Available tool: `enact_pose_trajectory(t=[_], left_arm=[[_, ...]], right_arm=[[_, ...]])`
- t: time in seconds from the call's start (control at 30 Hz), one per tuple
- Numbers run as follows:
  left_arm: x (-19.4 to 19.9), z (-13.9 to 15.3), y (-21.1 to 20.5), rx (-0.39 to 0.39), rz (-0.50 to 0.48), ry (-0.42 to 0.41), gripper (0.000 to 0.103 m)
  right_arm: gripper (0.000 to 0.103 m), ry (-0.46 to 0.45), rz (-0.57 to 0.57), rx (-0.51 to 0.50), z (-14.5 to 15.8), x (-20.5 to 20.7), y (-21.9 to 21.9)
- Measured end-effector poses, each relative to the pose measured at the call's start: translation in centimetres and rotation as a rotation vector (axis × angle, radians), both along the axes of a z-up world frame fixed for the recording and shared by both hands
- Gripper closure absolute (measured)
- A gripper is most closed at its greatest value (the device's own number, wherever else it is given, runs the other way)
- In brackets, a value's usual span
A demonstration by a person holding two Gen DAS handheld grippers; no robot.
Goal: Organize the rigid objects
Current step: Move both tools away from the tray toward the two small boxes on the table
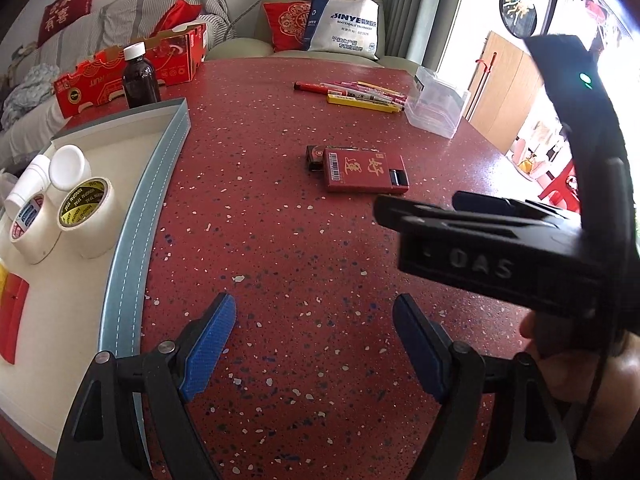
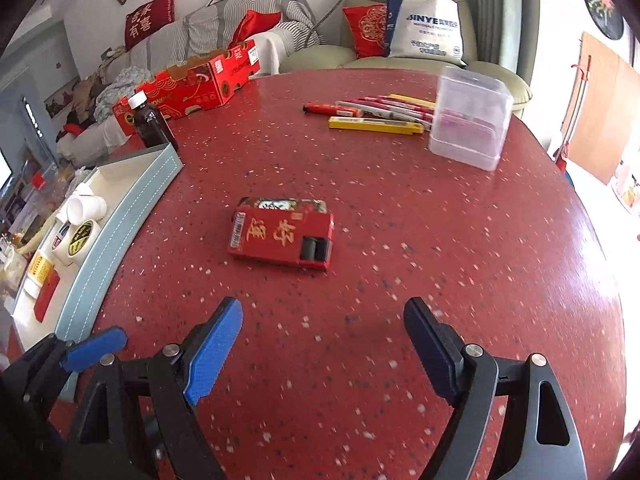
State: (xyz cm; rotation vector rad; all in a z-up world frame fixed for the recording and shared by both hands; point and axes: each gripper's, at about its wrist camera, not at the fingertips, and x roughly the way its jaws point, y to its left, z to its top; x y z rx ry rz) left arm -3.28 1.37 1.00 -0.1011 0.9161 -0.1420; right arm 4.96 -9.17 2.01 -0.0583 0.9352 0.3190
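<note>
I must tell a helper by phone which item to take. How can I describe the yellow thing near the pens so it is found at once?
On the red speckled table, look at the far side beside the clear plastic box. A row of pens lies there. The yellow utility knife is nearest you: long, flat and all yellow, while the pens are red and white.

On the desk, a flat box lies mid-surface; tray left, pens and clear container behind.

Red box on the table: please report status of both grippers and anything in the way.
Left gripper open, empty. Right gripper open, empty. Red box flat on table, leaning on a darker box behind. Approach path clear.
</note>
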Motion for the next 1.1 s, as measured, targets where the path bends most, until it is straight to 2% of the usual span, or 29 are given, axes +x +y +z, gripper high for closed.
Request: enact_pose_trajectory(t=[0.17, 0.3, 0.63, 0.77, 0.97, 1.1], left_arm=[[-0.1, -0.1, 0.0, -0.001, 0.001, 0.0, 0.02], [-0.1, -0.1, -0.1, 0.001, 0.0, 0.0, 0.02], [0.0, -0.1, -0.2, 0.011, -0.011, 0.006, 0.016], [0.0, -0.1, -0.2, 0.016, -0.012, 0.007, 0.016], [0.0, -0.1, -0.3, 0.022, -0.012, 0.008, 0.016], [0.5, -0.3, -0.9, 0.061, -0.021, 0.024, 0.013]], right_arm=[[0.019, 0.007, 0.05, -0.052, -0.6, 2.2, 2.7], [0.019, -0.007, 0.032, -0.089, -1.0, 3.1, 2.9], [0.02, -0.017, -0.148, -0.097, -0.6, 1.8, -5.6], [0.02, -0.023, -0.155, -0.07, -0.3, 1.2, -7.3], [0.02, -0.039, -0.192, 0.03, 0.2, 0.0, -9.0], [0.02, -0.034, -0.226, 0.068, 0.2, 0.0, -9.9]])
